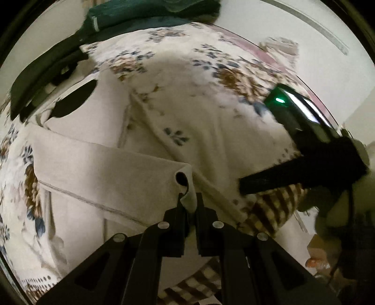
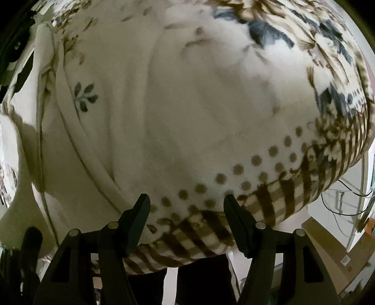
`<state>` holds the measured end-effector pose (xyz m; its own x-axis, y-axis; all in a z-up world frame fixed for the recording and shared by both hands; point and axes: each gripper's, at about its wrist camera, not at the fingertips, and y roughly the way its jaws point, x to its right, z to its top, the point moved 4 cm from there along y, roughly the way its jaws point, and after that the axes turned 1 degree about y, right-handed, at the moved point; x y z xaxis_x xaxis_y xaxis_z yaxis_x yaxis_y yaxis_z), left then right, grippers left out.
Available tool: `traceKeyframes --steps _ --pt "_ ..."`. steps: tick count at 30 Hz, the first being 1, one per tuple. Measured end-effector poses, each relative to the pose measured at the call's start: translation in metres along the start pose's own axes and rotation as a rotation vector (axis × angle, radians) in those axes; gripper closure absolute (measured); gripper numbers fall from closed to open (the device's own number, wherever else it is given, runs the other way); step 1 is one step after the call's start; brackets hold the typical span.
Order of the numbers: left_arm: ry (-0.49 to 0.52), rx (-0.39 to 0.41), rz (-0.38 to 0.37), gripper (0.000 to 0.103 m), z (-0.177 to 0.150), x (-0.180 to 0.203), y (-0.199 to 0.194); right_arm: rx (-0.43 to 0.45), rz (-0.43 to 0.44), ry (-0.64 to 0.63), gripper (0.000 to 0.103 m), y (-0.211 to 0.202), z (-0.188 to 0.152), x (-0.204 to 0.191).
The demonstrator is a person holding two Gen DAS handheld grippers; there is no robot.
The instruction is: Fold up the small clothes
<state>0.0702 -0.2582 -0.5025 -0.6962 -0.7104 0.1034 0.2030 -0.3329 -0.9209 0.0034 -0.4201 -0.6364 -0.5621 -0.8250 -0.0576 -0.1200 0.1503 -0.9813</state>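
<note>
While the left claw [image 1: 190, 206] pinches the cream cotton garment's [image 1: 93, 169] corner, its length runs toward the frame's left. Right claw [image 2: 187, 211] hangs open above the floral fleece blanket [image 2: 199, 105].

Left gripper [image 1: 191, 201] clamped on rolled corner of cream garment [image 1: 98, 171], fold running toward 9 o'clock. Right gripper [image 1: 243, 186] at 3 o'clock over floral blanket [image 1: 187, 77]. Dark green cloth [image 1: 140, 14] at 12 o'clock.

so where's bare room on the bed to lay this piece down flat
The open patch is the floral blanket ahead of the open right gripper, bordered by the dotted, checked edge. Crowded to the left: the cream garment, pinched in the left gripper, and the dark green clothes behind it.
</note>
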Motion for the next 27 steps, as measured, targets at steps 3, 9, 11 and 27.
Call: traceKeyframes --steps 3,9,11,27 --pt "0.01 -0.03 -0.025 0.097 -0.007 0.011 0.008 -0.006 -0.005 -0.021 0.036 0.005 0.003 -0.007" --pt "-0.183 -0.157 -0.042 0.065 -0.022 -0.029 0.028 -0.018 0.017 -0.033 0.036 0.0 0.011 -0.034" --pt "-0.278 -0.157 -0.035 0.025 -0.026 -0.062 0.022 -0.014 0.044 -0.028 0.036 -0.007 0.017 -0.036" --pt "-0.717 -0.004 0.136 0.016 0.06 -0.389 0.05 0.119 0.302 -0.19 0.036 -0.077 0.223 -0.178"
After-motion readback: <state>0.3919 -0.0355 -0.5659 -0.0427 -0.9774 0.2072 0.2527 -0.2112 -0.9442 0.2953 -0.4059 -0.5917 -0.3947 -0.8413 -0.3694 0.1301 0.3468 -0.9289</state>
